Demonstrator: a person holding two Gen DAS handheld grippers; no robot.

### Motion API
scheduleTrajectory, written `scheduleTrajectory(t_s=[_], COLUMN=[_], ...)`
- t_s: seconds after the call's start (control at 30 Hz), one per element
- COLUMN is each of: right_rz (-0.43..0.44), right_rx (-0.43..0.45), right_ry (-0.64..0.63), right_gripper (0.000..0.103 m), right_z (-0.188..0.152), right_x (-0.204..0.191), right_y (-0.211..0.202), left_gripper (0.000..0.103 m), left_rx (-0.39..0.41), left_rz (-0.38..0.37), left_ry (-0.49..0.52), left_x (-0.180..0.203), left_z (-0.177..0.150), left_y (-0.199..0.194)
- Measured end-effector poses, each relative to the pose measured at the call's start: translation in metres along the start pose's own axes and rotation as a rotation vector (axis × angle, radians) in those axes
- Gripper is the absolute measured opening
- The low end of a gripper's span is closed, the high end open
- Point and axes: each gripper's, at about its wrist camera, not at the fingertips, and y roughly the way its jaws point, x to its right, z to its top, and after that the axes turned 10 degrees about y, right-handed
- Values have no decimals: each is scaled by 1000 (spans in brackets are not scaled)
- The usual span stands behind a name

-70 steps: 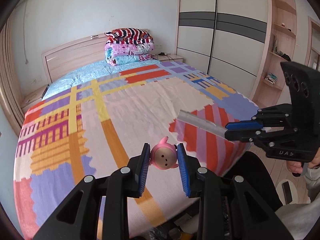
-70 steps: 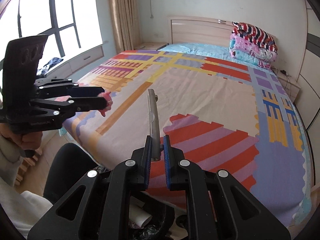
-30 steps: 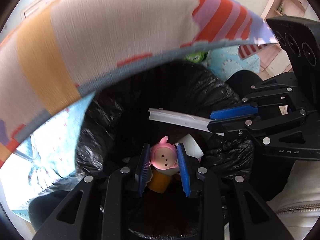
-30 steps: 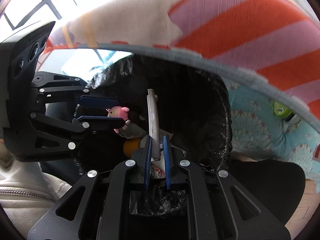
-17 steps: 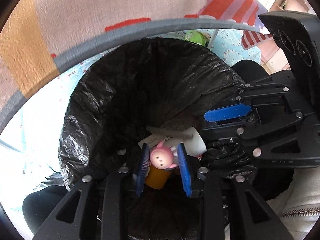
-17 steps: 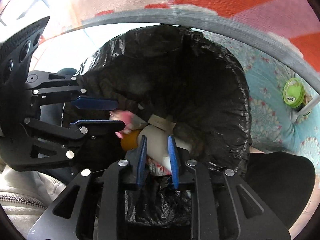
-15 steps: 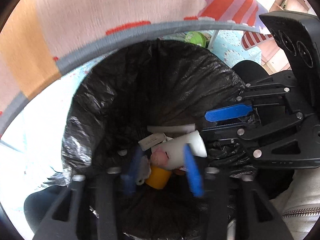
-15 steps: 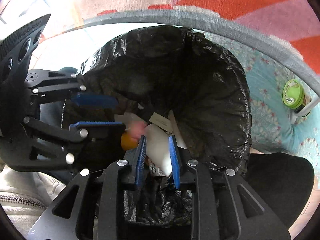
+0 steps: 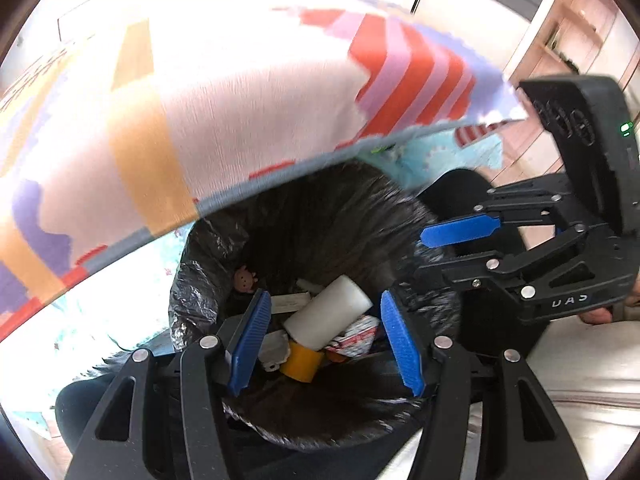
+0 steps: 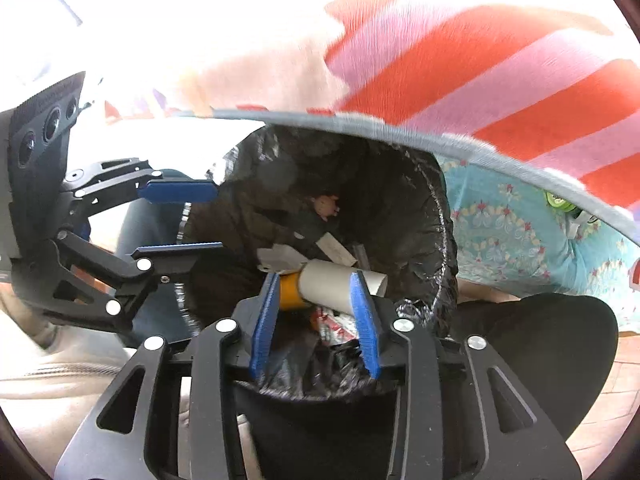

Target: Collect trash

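A bin lined with a black trash bag (image 9: 320, 216) (image 10: 420, 184) stands below the bed's edge. Inside lie a small pink pig toy (image 9: 245, 279) (image 10: 327, 205), a white tube (image 9: 328, 312) (image 10: 340, 280), a yellow cap (image 9: 302, 361) (image 10: 289, 291), paper scraps and a red-printed wrapper (image 9: 354, 334). My left gripper (image 9: 326, 340) hangs open and empty over the bin; it also shows at the left of the right wrist view (image 10: 180, 218). My right gripper (image 10: 314, 320) is open and empty over the bin; in the left wrist view (image 9: 444, 252) it is at the right.
The bed with its colourful patchwork cover (image 9: 240, 100) (image 10: 480, 60) overhangs the bin. A light-blue patterned sheet (image 10: 520, 232) hangs beneath it. A green-lidded object (image 10: 558, 200) lies under the bed. Wooden shelves (image 9: 576, 32) stand at the far right.
Both grippers dropped from over the bed to the bin and opened. The pig toy and the flat grey strip fell into the bag. Both views have since tilted up slightly.
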Motion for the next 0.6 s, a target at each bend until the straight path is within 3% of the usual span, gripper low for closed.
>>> scheduleTrajectory(t_s=[0.1,0.17,0.33,0.6], right_rz=[13,9,12,18], right_rx=[12,21,35,31], right_ry=[-12,-26,-38,-37], right_gripper=[50,62,76,80], right_z=[-1,-4,-11,-13], right_x=[-7,-12,-20,-23], right_y=[-13,-23,-41,-45], left_gripper=[58,69,81,83], left_rx=[28,53,93,93], left_rz=[-14,-16,-20,-16], left_ry=[-10,-12,-10,-11], left_x=[4,7,19,25], left_z=[1,1,3,5], left_y=[-15,-28,-47,-61])
